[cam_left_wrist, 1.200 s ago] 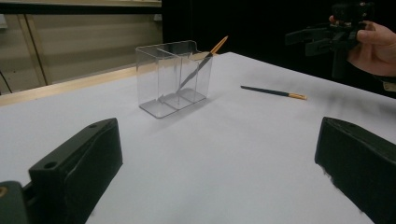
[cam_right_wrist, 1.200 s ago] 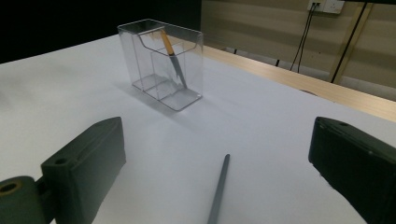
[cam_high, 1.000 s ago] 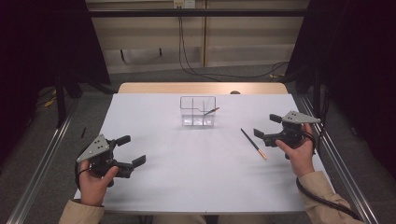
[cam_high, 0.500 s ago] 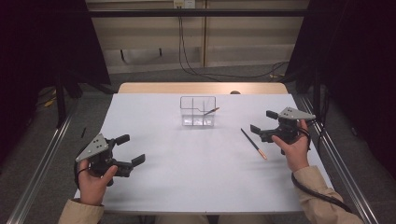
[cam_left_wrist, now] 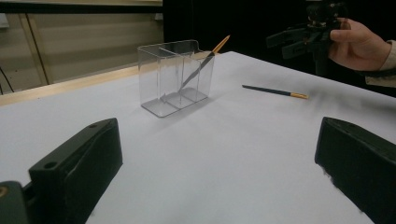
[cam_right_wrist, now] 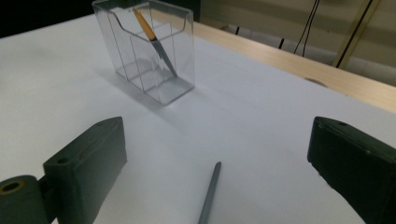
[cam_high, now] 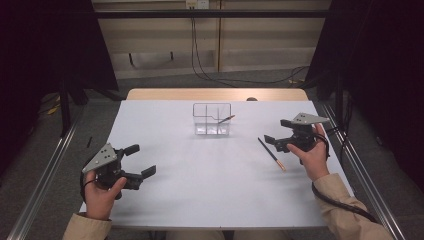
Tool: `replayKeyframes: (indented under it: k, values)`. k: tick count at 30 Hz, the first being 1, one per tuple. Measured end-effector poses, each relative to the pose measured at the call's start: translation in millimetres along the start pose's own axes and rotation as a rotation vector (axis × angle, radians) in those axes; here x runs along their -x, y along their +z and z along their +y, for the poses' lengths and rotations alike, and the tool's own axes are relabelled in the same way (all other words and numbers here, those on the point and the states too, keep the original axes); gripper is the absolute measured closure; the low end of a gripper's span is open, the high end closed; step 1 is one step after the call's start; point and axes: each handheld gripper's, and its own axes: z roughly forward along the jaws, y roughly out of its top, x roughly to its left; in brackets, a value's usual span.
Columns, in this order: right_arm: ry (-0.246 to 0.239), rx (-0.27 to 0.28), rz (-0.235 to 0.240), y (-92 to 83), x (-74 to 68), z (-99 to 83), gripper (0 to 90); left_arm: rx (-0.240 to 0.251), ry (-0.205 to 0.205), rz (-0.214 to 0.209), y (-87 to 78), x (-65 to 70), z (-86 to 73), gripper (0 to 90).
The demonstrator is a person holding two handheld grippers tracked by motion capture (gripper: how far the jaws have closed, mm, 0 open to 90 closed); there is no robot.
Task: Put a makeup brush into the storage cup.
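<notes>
Lying flat — slim dark pencil [cam_high: 272, 154] beneath spread right gripper [cam_high: 279, 137]; left gripper [cam_high: 140, 160] spread.

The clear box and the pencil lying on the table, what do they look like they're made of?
The clear box looks like rigid transparent plastic, probably acrylic: you can see the dividers and the pencil inside through its glossy walls. The pencil lying on the table looks like painted wood, dark matte body with an orange-tan end, though plastic can't be ruled out. The right gripper hovers open near it.
</notes>
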Motion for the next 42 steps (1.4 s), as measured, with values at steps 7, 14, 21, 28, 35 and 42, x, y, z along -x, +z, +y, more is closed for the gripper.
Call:
replayKeyframes:
  k: [7, 14, 21, 28, 35, 42]
  values:
    - [-0.019, -0.111, 0.029, 6.2, 1.2, -0.3, 3.6, -0.002, 0.000, 0.007, -1.9, 1.1, -0.2, 0.8]
    - [-0.018, -0.256, 0.008, 12.1, 2.6, 2.3, 4.9, -0.006, 0.002, 0.007, -3.4, 2.8, -1.0, 0.8]
    - [-0.014, -0.375, 0.026, 17.5, 0.7, 8.2, 11.2, -0.003, -0.006, 0.016, -6.4, 3.2, -1.9, 0.7]
    - [-0.028, -0.530, 0.037, 22.5, 0.1, 8.7, 15.2, -0.005, -0.005, 0.013, -5.8, 2.9, -1.6, 0.7]
    - [-0.013, -0.638, 0.044, 24.8, -0.1, 5.8, 19.9, -0.008, 0.003, 0.004, -2.2, 2.1, -0.8, 0.7]
    - [-0.027, -0.711, 0.051, 26.9, -2.1, 4.1, 31.5, -0.009, 0.002, 0.005, -2.1, 2.1, -0.7, 0.7]
